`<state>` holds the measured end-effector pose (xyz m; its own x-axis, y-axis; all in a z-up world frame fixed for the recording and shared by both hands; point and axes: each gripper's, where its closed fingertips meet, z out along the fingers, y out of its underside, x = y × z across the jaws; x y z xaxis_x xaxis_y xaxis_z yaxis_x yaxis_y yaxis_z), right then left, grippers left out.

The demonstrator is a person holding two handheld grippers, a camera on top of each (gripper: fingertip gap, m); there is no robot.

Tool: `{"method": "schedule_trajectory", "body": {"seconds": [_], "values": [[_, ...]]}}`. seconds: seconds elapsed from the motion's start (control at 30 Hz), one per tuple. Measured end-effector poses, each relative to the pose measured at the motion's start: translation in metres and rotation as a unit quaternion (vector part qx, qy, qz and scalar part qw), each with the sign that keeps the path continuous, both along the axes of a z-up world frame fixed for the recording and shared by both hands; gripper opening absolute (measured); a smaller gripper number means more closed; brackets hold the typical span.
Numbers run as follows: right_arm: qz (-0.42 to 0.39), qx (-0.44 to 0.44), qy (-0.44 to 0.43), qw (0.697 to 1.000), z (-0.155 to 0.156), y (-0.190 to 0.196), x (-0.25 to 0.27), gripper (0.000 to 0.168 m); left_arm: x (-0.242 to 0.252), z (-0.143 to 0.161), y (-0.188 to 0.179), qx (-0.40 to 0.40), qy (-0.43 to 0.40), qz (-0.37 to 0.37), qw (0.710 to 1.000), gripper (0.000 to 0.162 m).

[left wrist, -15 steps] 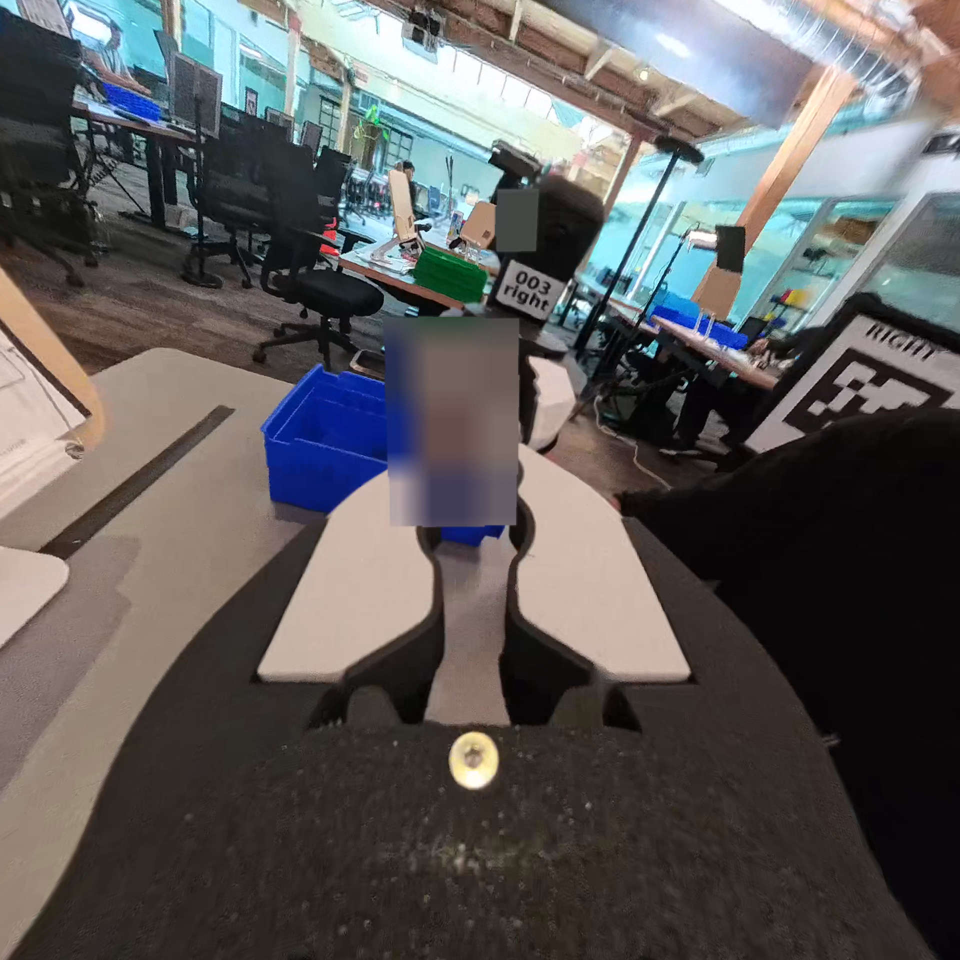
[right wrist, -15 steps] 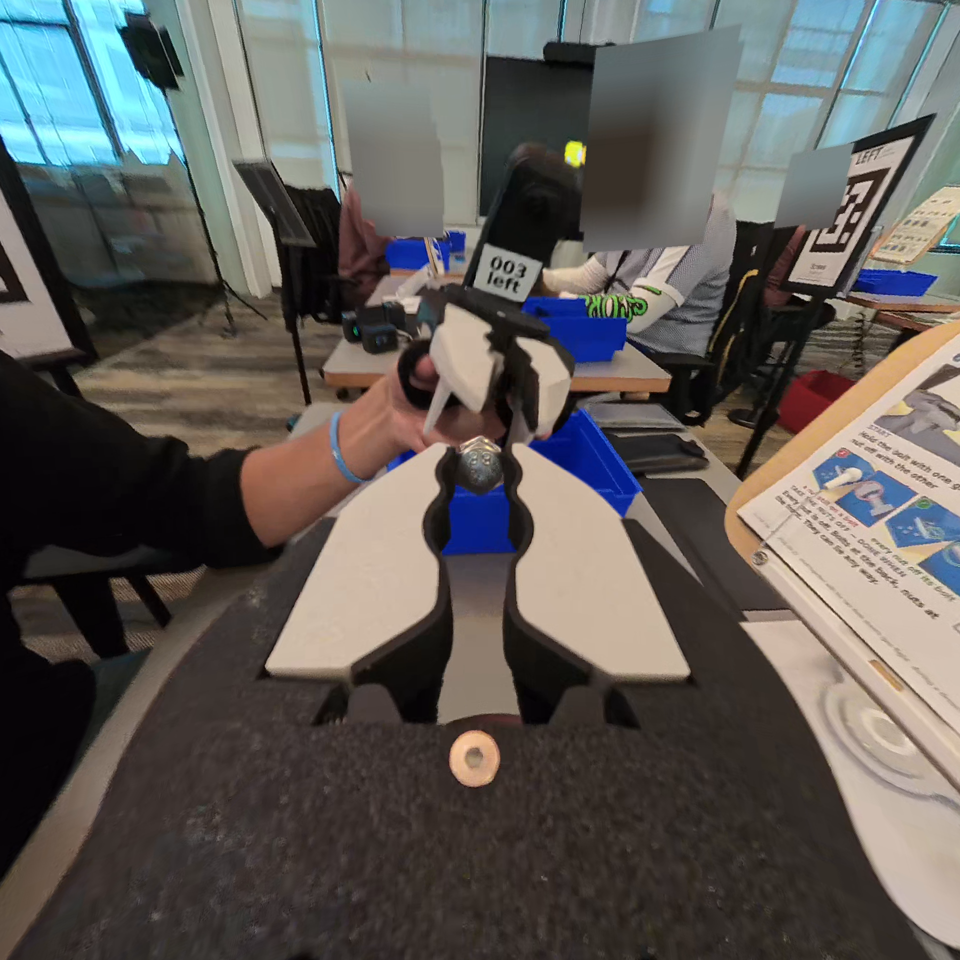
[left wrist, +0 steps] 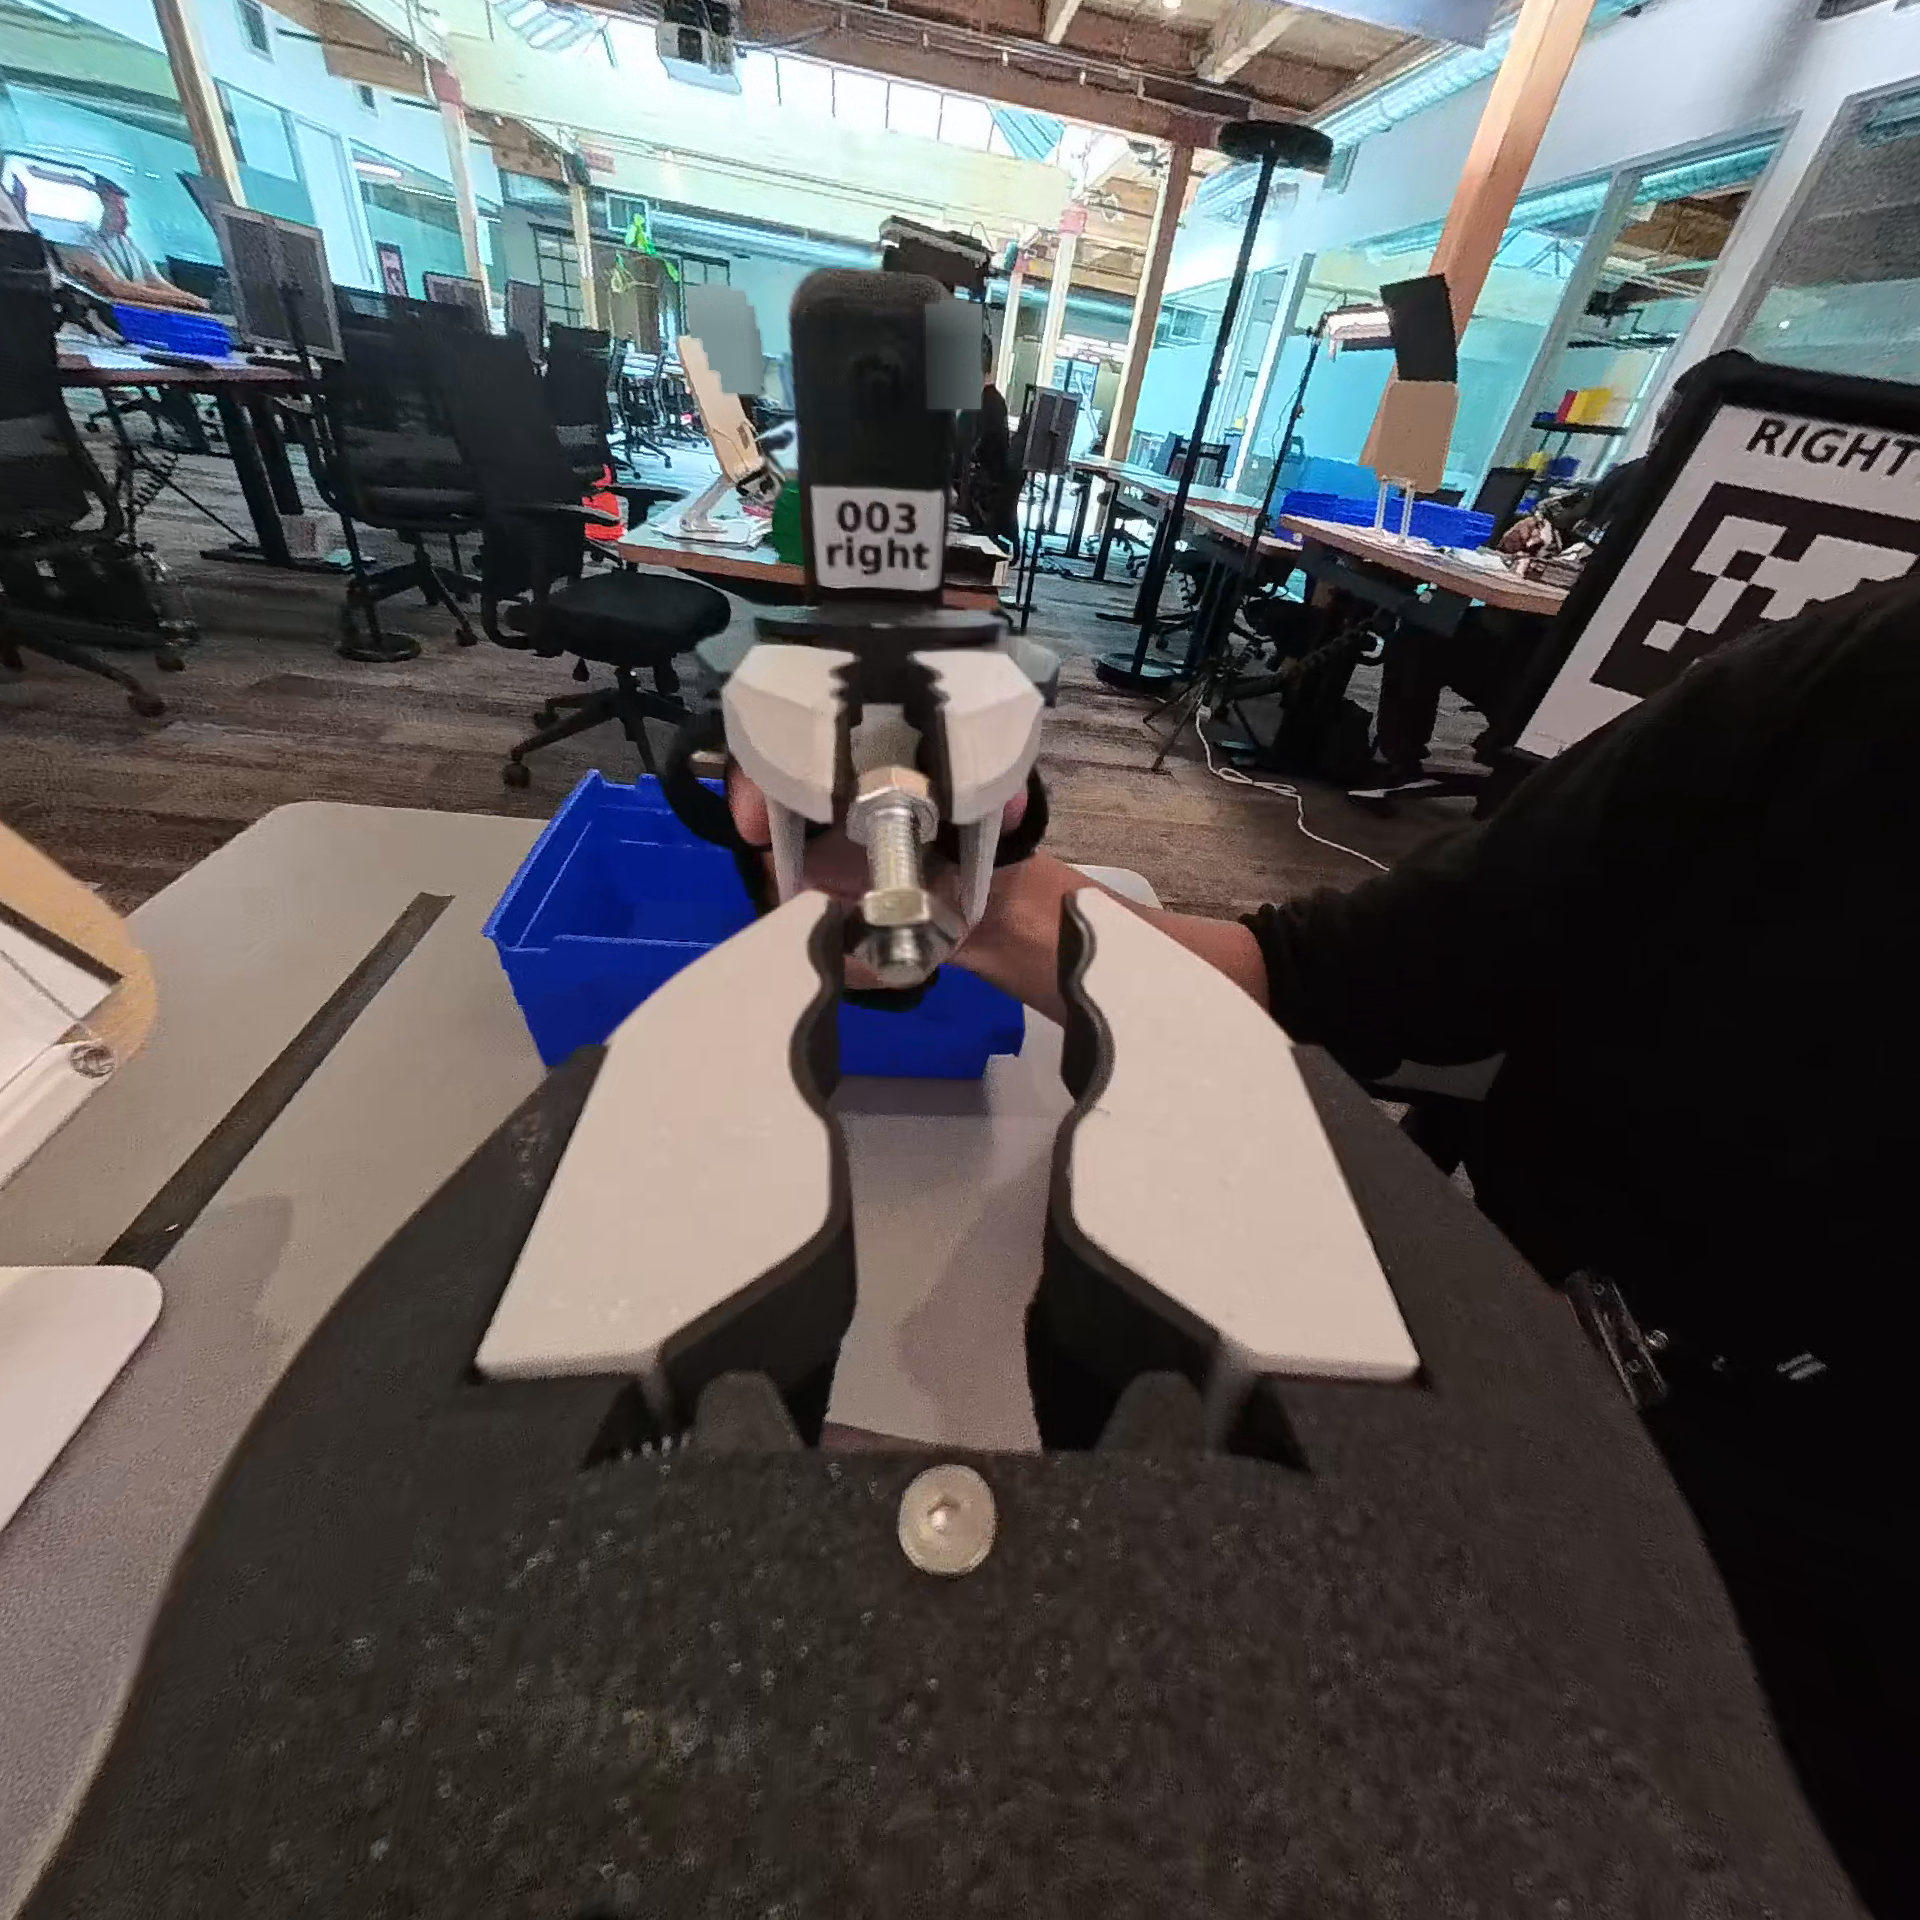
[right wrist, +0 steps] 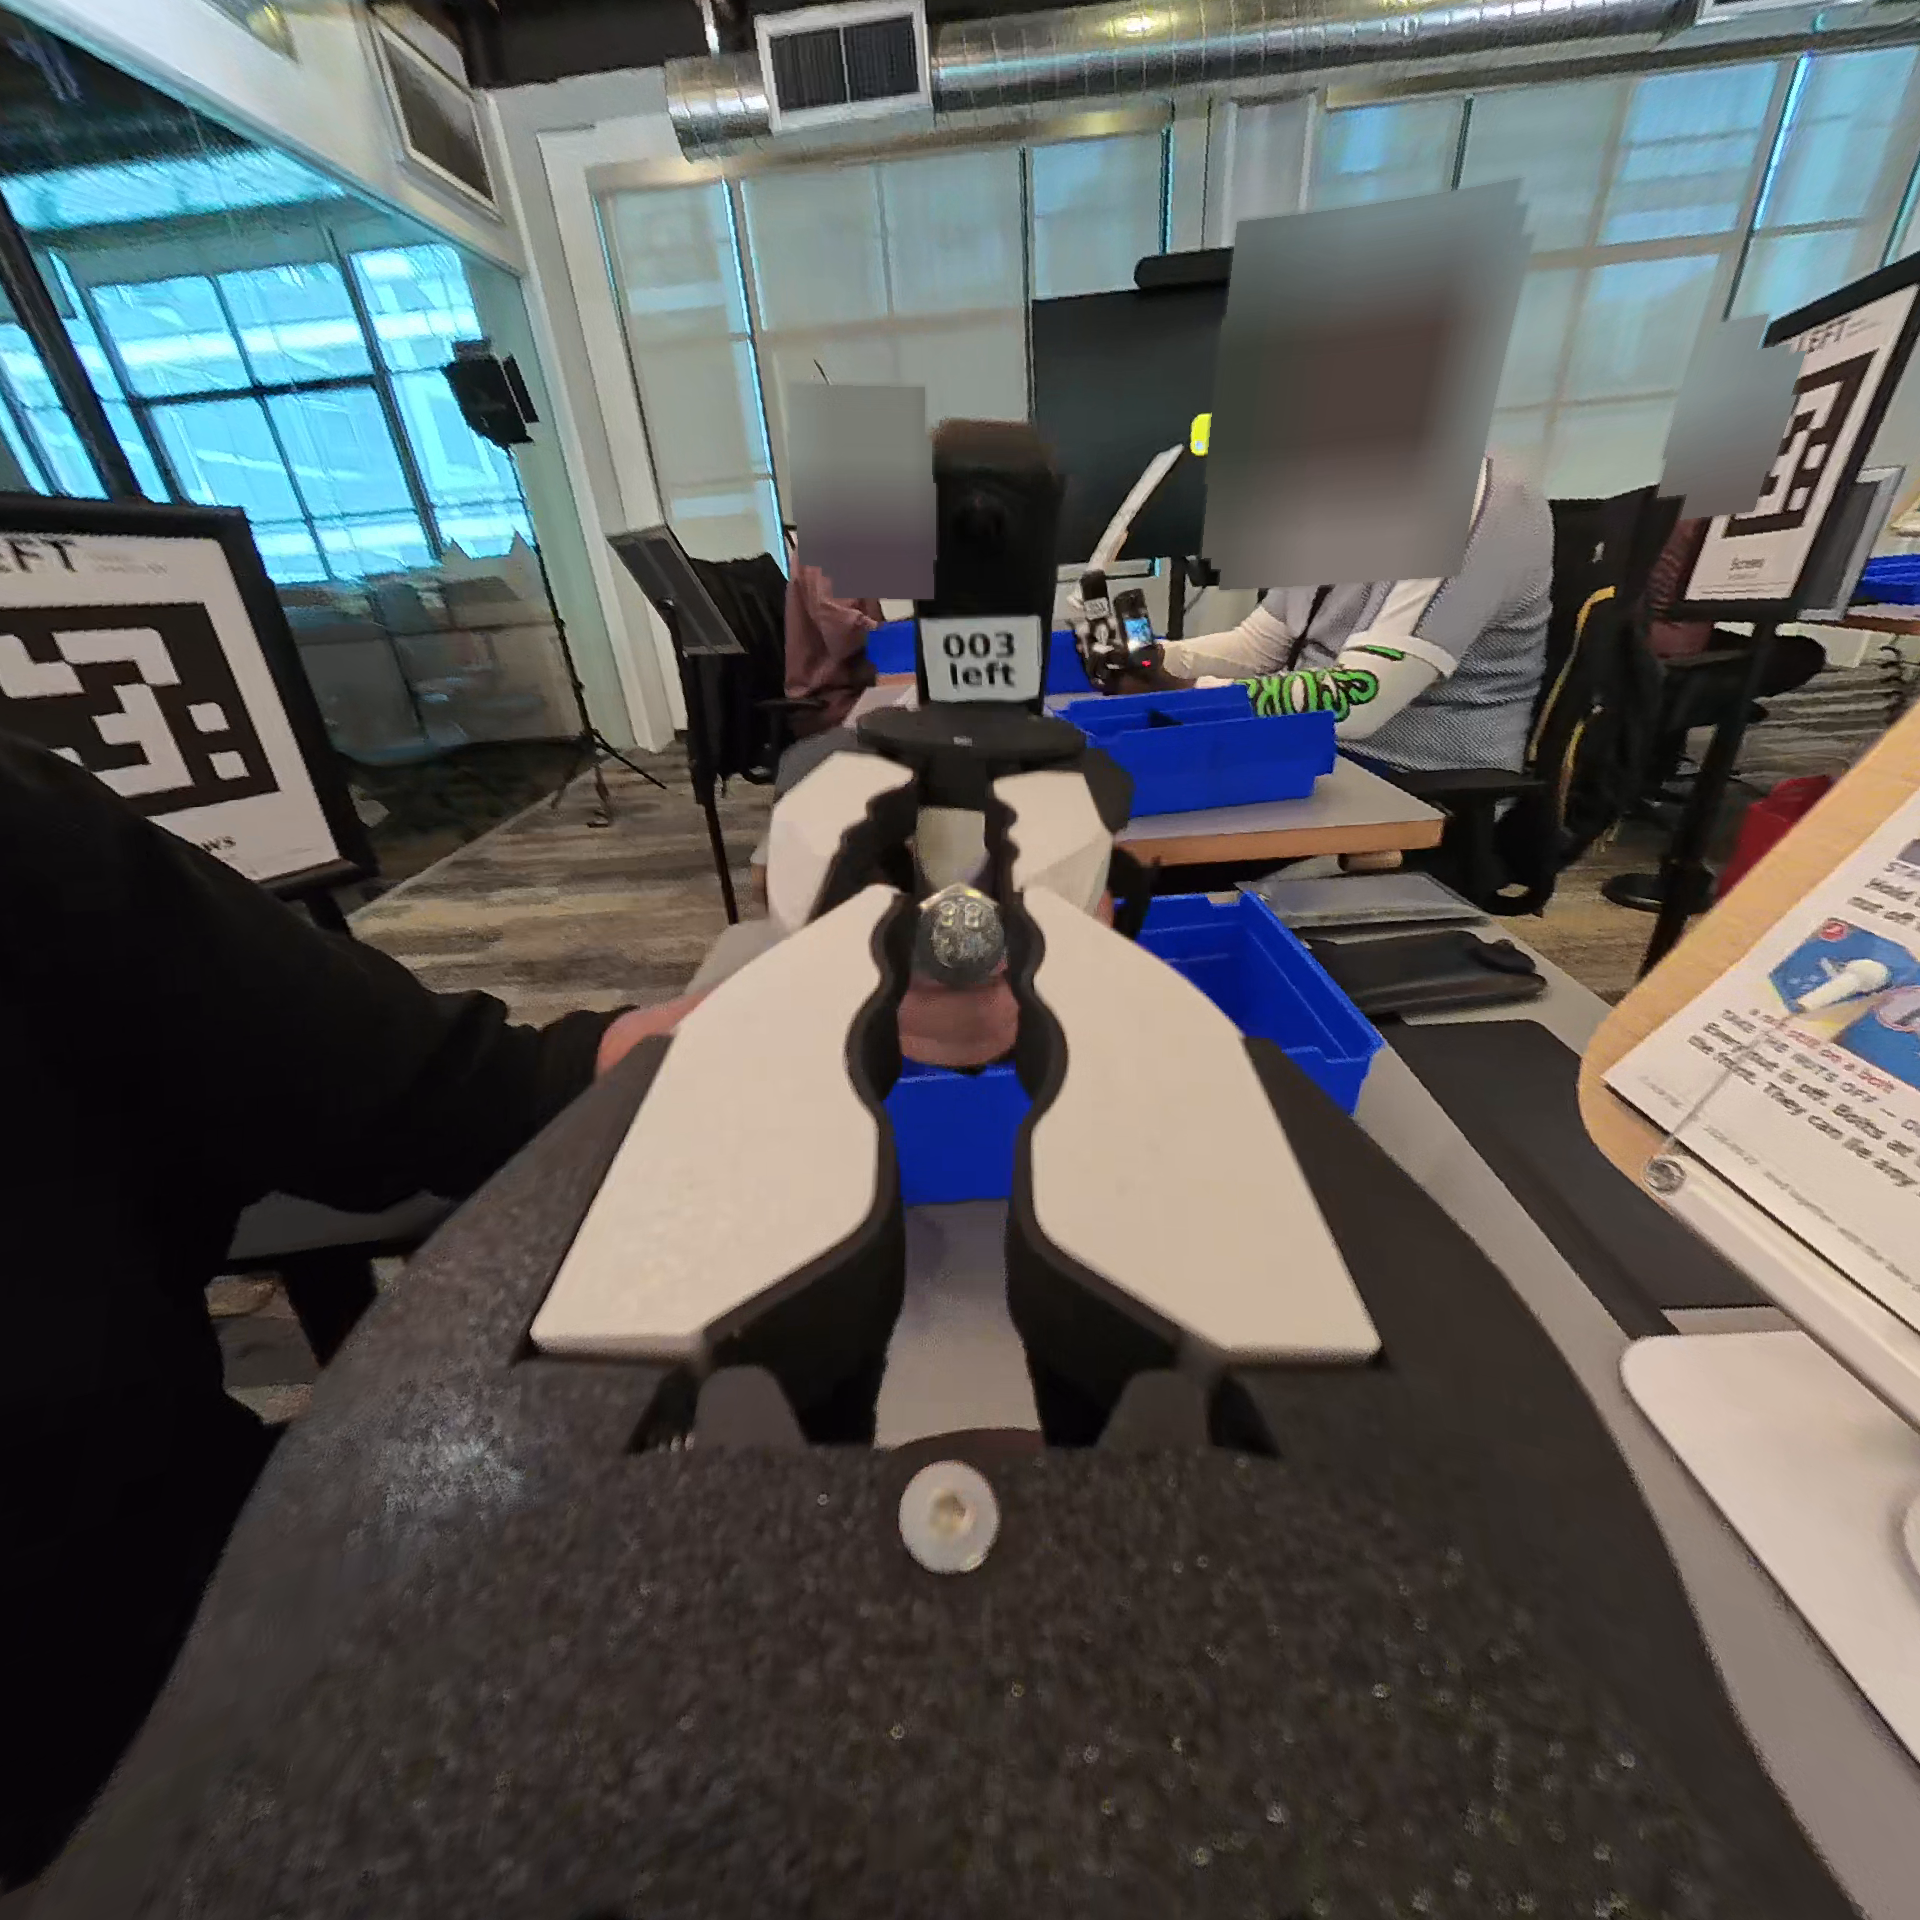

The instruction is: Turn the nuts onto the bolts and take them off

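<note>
Showing only in left view: nut (left wrist: 902,928) on bolt (left wrist: 894,842); right tool (right wrist: 957,923) clamping bolt, left tool (left wrist: 942,914) agape.

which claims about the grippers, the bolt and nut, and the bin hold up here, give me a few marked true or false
1. The right gripper is shut on the head of the bolt. True.
2. The left gripper is clamped tight on the nut. False: its jaws stand wide open, with the nut between the tips and not gripped.
3. The nut sits on the bolt's thread near the free end. True.
4. The bin on the table behind the grippers is green. False: it is blue.
</note>
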<state>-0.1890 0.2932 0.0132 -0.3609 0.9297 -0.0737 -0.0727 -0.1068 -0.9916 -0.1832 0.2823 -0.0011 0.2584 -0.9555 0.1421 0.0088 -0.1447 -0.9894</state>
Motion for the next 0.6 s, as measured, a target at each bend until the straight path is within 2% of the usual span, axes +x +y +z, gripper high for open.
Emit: {"method": "schedule_trajectory", "body": {"seconds": [0.1,0.17,0.3,0.5,0.6], "values": [[-0.034,0.032,-0.021,0.999,-0.010,0.004,-0.007,0.017,-0.011,0.011,-0.003,-0.015,-0.032,-0.004,0.999,0.027],[-0.025,0.032,-0.025,0.999,-0.012,0.000,-0.009,0.017,-0.020,0.014,0.005,-0.027,-0.044,0.019,0.998,0.026],[-0.008,0.010,-0.014,1.000,-0.008,-0.004,-0.010,0.017,-0.023,-0.006,0.015,-0.034,0.010,0.050,0.998,0.027],[-0.002,-0.020,0.001,1.000,-0.004,0.001,-0.009,0.017,-0.004,-0.029,0.004,-0.031,0.063,0.005,0.998,0.032],[-0.001,-0.029,0.006,1.000,-0.002,0.002,-0.008,0.017,0.001,-0.028,0.005,-0.038,0.048,-0.006,0.998,0.031]]}}
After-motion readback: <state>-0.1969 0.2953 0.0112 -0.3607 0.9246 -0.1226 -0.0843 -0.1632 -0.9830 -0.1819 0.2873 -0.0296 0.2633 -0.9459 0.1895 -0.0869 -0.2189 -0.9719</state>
